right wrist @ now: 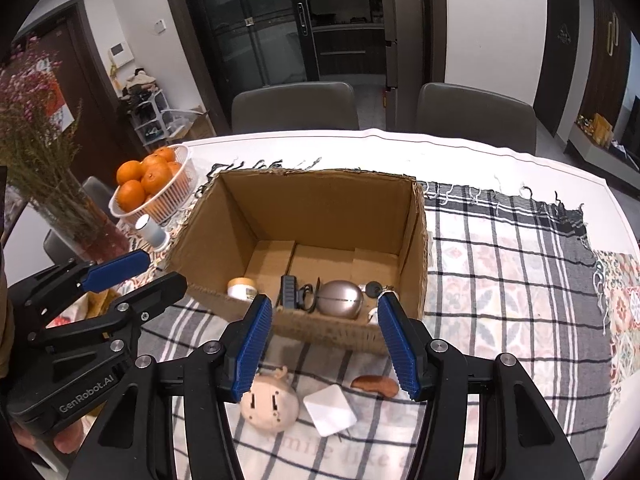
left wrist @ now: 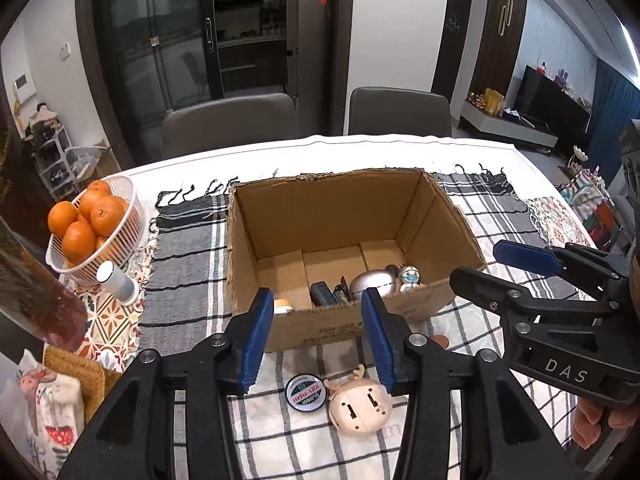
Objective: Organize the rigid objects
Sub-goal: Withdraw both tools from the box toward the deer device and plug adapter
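Cardboard box (left wrist: 348,216) sits open-topped mid-counter on the plaid cloth (right wrist: 500,264), ahead of both grippers. Contents, left to right along its near wall: small jar with tan lid (right wrist: 241,287), black adapter with cable (right wrist: 289,295), silver egg-shaped case (right wrist: 340,299), black round tag (right wrist: 374,289), and at the right end a small masked figurine (left wrist: 410,276). Far half of the box floor is bare cardboard.

Far left on the counter (left wrist: 360,148): white slotted basket (left wrist: 132,216) holding oranges (left wrist: 94,216), a white cylinder (left wrist: 116,280) just beside it.

Still loose on the cloth in front of the box, left to right: round black tin (left wrist: 306,393), beige deer-head toy (left wrist: 360,402) lying back-side up and touching the tin, white square piece (right wrist: 330,410), reddish-brown oblong piece (right wrist: 375,385).

Left gripper (left wrist: 318,340): fingers partly open, nothing between them, hanging above the tin and toy. Right gripper (right wrist: 326,344): fingers partly open, empty, over the toy and white square. Each gripper shows in the other's view, side by side, apart, both short of the box.
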`<state>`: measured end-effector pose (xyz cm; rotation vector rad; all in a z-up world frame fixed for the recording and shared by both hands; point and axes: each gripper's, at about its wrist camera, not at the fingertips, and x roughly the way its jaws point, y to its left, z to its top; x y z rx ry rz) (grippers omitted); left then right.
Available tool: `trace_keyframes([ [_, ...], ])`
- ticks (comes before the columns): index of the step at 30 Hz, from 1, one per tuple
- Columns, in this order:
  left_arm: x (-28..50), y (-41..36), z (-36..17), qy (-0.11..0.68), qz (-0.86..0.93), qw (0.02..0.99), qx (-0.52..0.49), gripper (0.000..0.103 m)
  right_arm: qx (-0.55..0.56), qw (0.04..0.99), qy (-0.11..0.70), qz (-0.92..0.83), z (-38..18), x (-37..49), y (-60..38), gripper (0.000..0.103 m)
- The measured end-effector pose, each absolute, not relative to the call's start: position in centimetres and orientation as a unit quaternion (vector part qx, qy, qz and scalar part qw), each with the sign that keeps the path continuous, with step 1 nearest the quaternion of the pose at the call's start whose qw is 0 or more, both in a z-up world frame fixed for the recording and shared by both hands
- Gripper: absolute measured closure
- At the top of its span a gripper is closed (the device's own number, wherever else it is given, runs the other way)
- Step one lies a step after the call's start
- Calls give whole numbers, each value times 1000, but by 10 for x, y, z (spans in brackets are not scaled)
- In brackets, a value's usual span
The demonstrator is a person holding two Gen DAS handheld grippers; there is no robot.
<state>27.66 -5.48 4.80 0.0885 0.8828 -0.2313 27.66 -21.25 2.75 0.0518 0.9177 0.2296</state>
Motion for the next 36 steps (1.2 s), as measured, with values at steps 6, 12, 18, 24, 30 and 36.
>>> trace_keyframes([
  [6, 253, -59, 51, 411, -107, 904, 49, 51, 22, 891, 436, 126, 28, 257, -216, 47],
  [12, 233, -64, 48, 394, -97, 911, 67, 47, 14, 892, 432, 137, 22, 241, -218, 47],
  [18, 218, -68, 40, 389, -95, 913, 81, 42, 4, 892, 429, 142, 16, 231, -219, 47],
  [24, 206, -70, 27, 392, -100, 911, 81, 41, -6, 891, 429, 151, 7, 221, -218, 47],
  [30, 194, -72, 13, 393, -104, 909, 87, 40, -18, 884, 438, 164, -8, 213, -214, 47],
  [36, 187, -74, -6, 409, -109, 902, 91, 37, -30, 875, 454, 167, -26, 208, -213, 47],
])
